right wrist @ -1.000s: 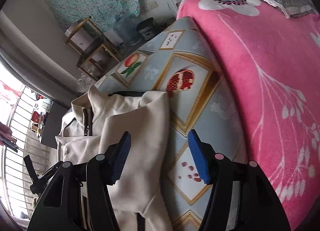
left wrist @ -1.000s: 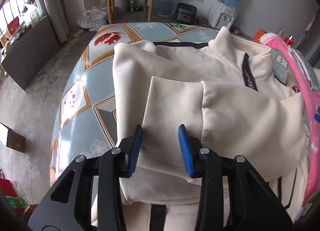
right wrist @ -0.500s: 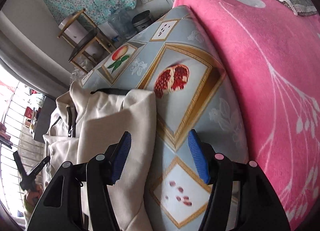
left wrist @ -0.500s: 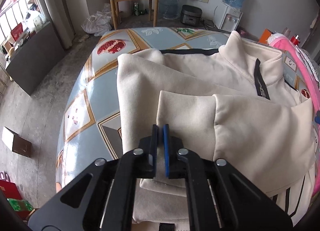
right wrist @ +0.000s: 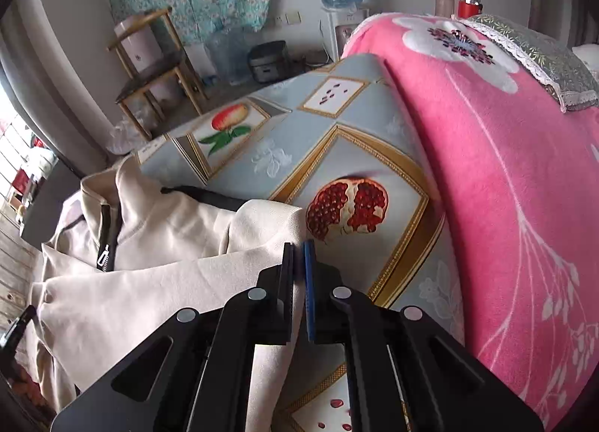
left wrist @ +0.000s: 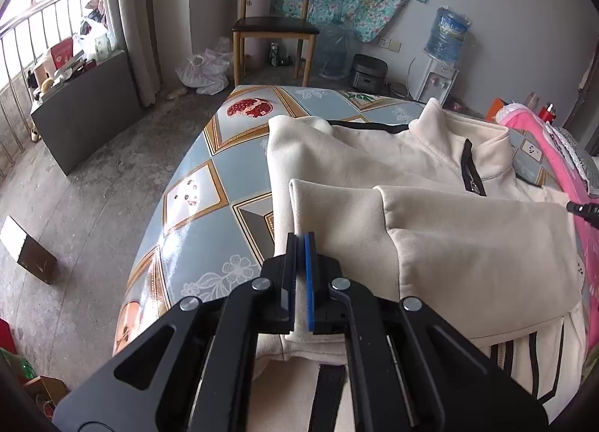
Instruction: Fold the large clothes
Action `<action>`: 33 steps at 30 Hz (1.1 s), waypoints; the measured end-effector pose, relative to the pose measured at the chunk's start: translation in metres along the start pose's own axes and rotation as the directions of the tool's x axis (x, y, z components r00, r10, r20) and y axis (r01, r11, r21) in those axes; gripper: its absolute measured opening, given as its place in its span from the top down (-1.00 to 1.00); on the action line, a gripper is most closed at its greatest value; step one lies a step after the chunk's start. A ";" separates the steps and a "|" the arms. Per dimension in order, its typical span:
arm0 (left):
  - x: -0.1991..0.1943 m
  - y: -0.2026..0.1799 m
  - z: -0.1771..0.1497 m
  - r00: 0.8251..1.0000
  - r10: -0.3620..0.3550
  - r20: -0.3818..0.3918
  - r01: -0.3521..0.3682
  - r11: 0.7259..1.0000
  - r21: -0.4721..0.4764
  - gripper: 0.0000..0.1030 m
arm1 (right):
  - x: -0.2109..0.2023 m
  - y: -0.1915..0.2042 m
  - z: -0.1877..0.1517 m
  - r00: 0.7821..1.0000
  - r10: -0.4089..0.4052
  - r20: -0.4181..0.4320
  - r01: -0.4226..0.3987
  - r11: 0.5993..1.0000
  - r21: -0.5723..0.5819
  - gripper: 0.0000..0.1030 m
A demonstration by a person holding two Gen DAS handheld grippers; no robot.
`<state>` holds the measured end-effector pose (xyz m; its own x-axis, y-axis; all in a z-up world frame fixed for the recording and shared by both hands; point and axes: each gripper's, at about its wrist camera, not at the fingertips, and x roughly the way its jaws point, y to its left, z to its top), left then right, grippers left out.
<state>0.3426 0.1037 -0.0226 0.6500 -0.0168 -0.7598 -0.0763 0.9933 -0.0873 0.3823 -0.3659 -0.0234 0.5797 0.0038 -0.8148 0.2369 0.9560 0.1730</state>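
Observation:
A cream zip-collar jacket with black trim lies on the fruit-patterned table, its sleeves folded across the body. My left gripper is shut on the jacket's left edge, at the cuff of the folded sleeve. In the right wrist view the jacket lies left of centre, and my right gripper is shut on its right edge beside a pomegranate print on the table. The tip of the right gripper shows at the right edge of the left wrist view.
A pink flowered blanket is heaped along the table's right side. A wooden chair, a water dispenser and a rice cooker stand beyond the far edge. The floor drops off at the table's left.
Both grippers have closed on the jacket: the left shut within the first half second, the right shut just now. Both views have lifted slightly and show more of the room.

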 end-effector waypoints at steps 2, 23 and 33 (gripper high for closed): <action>0.009 0.000 0.000 0.999 0.013 -0.032 -0.013 1.000 0.000 0.92 | 0.011 -0.001 -0.001 0.999 -0.033 -0.026 0.033 0.999 -0.010 0.89; -0.015 -0.006 -0.041 0.982 -0.054 -0.180 0.072 0.993 0.096 0.45 | -0.055 0.066 -0.148 0.984 -0.088 -0.157 0.022 0.925 -0.380 0.16; -0.138 0.055 -0.097 0.994 -0.077 -0.073 0.081 0.995 0.065 0.23 | -0.160 0.040 -0.209 0.979 0.115 -0.167 -0.140 0.979 -0.148 -0.06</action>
<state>0.1749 0.1497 0.0149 0.5972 -0.1012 -0.7957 0.0260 0.9939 -0.1068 0.1359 -0.2669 -0.0022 0.4652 0.1628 -0.8701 0.0352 0.9788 0.2020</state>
